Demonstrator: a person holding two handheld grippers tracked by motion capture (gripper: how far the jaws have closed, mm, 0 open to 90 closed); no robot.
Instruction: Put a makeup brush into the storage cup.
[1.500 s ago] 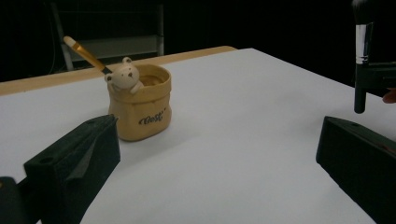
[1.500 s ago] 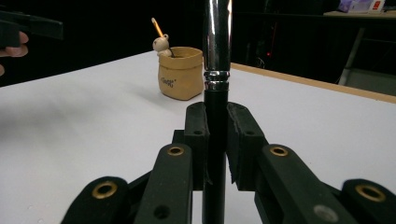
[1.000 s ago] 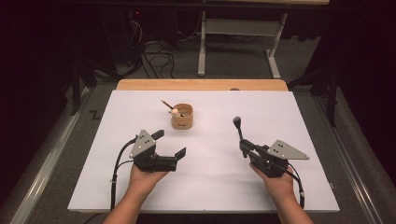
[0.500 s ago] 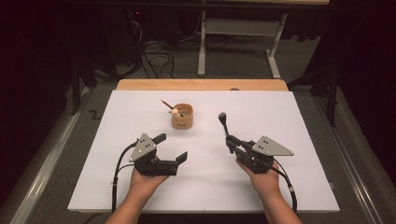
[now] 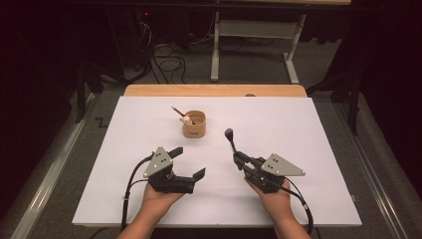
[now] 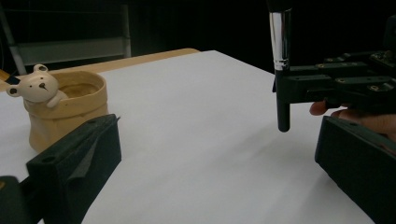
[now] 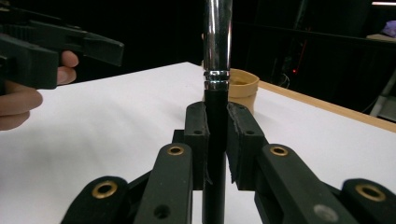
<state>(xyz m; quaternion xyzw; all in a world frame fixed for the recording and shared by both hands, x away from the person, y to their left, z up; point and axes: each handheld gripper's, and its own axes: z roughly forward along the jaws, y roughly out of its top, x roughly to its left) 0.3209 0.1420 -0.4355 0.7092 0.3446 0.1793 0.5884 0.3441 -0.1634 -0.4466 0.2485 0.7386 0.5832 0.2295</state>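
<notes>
Dark room all round, cables and a grey metal stand (image 5: 254, 35) on the floor behind. White flat tabletop (image 5: 308, 129) across the middle, with a light wooden strip (image 5: 214, 90) along its far edge. Plenty of bare white on every side, widest toward the far right corner and along the near edge between the two hands.

Small tan ceramic cup with a cream bear face on its rim (image 5: 194, 124) sitting left of centre toward the far side, well away from any edge. Thin stick leaning out of it to the left.

Right gripper (image 5: 241, 160) clamped tight on a black-handled makeup brush with a chrome ferrule (image 5: 231, 141), held upright, dark bristle head on top, handle end hanging just above the white. Near the cup but apart from it, on its right.

Left gripper (image 5: 187, 163) resting low near the front edge, jaws spread wide, nothing between them. Decent gap of empty surface between the two grippers.
</notes>
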